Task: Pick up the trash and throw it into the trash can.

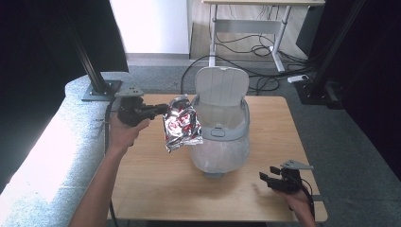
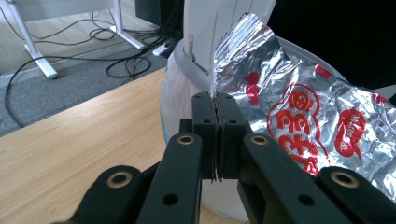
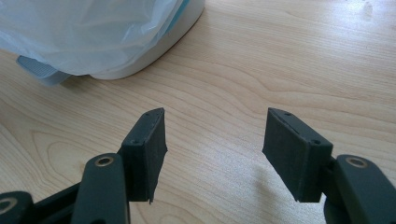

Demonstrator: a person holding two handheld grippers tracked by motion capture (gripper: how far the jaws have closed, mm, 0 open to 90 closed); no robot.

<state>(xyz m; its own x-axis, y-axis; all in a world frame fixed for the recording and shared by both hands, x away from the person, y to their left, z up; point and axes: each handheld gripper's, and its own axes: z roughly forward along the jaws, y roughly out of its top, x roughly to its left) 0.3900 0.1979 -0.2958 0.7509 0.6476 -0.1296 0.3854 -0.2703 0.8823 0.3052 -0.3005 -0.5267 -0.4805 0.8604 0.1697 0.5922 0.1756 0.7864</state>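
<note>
Foil packet (image 1: 182,124): crinkled metallic film, glinting mirror-bright, carrying glossy red print.
Bin (image 1: 221,135): smooth grey-white plastic showing a soft satin sheen, its liner (image 3: 84,32) looking like thin, translucent, wrinkled plastic film.
Table (image 1: 156,184): pale wood-grain top, smooth and reflecting a low sheen.
Left gripper (image 2: 216,135) and right gripper (image 3: 212,149): matt black plastic, pads (image 3: 289,154) looking finely textured, brass-coloured metal eyelets shining at the joints.

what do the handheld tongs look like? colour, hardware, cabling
Both tongs, left and right, are matte black plastic with flat rectangular pads. Brass-coloured rings sit at the linkage pivots, with small screw holes in the arms. Each carries a grey three-cornered plate on top and trails a black cable. The forearms are bare, no sleeves in view.
</note>
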